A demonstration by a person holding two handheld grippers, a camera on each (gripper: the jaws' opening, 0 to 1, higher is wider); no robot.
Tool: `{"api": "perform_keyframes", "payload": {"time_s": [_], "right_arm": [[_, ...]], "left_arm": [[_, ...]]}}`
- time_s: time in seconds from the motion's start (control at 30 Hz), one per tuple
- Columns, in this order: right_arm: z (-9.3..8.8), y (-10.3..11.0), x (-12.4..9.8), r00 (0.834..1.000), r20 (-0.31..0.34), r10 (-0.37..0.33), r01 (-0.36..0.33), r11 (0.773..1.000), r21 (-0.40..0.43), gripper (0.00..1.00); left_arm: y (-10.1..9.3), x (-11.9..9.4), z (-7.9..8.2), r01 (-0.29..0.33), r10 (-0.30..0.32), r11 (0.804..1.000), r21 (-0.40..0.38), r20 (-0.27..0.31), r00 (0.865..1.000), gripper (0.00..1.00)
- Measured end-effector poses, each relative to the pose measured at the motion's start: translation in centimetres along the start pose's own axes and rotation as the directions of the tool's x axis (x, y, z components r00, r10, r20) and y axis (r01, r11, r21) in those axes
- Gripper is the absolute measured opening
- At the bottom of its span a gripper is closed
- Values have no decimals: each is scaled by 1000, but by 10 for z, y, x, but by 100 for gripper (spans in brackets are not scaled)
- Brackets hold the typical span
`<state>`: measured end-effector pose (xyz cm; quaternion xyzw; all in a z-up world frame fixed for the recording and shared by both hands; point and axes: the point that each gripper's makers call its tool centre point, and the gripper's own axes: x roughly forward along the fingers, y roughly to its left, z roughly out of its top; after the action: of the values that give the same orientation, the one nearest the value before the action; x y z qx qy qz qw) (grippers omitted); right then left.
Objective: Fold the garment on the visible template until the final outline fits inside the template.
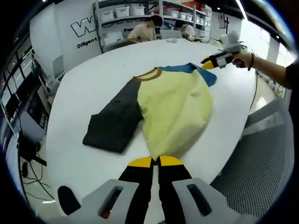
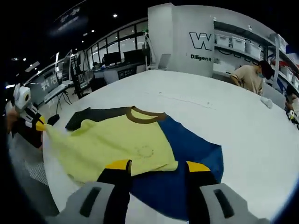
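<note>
A shirt with a pale yellow body (image 1: 175, 107), brown collar (image 1: 149, 74), dark grey sleeve (image 1: 114, 123) and blue sleeve (image 1: 187, 69) lies flat on the white table (image 1: 93, 79). My left gripper (image 1: 156, 162) is shut on the yellow hem at the near edge. In the right gripper view it appears at the far left (image 2: 39, 125), pulling the hem of the yellow body (image 2: 112, 140) into a point. My right gripper (image 2: 159, 165) stands open, its jaws spread over the blue sleeve (image 2: 187, 149). A hand holds it by that sleeve (image 1: 208, 63).
People (image 1: 147, 30) work at the far side of the table, in front of shelves with white bins (image 1: 126, 14). Grey mesh (image 1: 261, 163) lies beyond the table's right edge, and cables (image 1: 32, 172) trail on the floor at the left.
</note>
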<state>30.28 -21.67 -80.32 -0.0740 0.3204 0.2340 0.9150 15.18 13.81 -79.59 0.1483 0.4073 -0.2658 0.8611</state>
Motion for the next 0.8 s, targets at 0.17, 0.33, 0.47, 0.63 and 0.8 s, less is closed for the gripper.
{"api": "perform_keyframes", "payload": {"time_s": [0.17, 0.33, 0.47, 0.63, 0.8], "right_arm": [[-16, 76, -19, 978, 38, 206, -206, 979, -13, 54], [-27, 113, -27, 957, 32, 290, -288, 956, -58, 64], [-33, 129, -27, 946, 19, 322, -320, 944, -79, 69], [-44, 147, -23, 930, -7, 368, -366, 922, -127, 76], [-55, 159, -17, 918, -33, 396, -396, 908, -139, 79]], "left_arm": [[8, -2, 16, -49, 52, 998, -45, 70, 996, 7], [21, -4, 26, -85, 100, 989, -122, 122, 988, 7], [26, -2, 29, -89, 110, 984, -152, 136, 984, 7], [31, 1, 34, -97, 120, 983, -156, 145, 982, 7], [34, 4, 37, -102, 125, 983, -154, 147, 981, 7]]}}
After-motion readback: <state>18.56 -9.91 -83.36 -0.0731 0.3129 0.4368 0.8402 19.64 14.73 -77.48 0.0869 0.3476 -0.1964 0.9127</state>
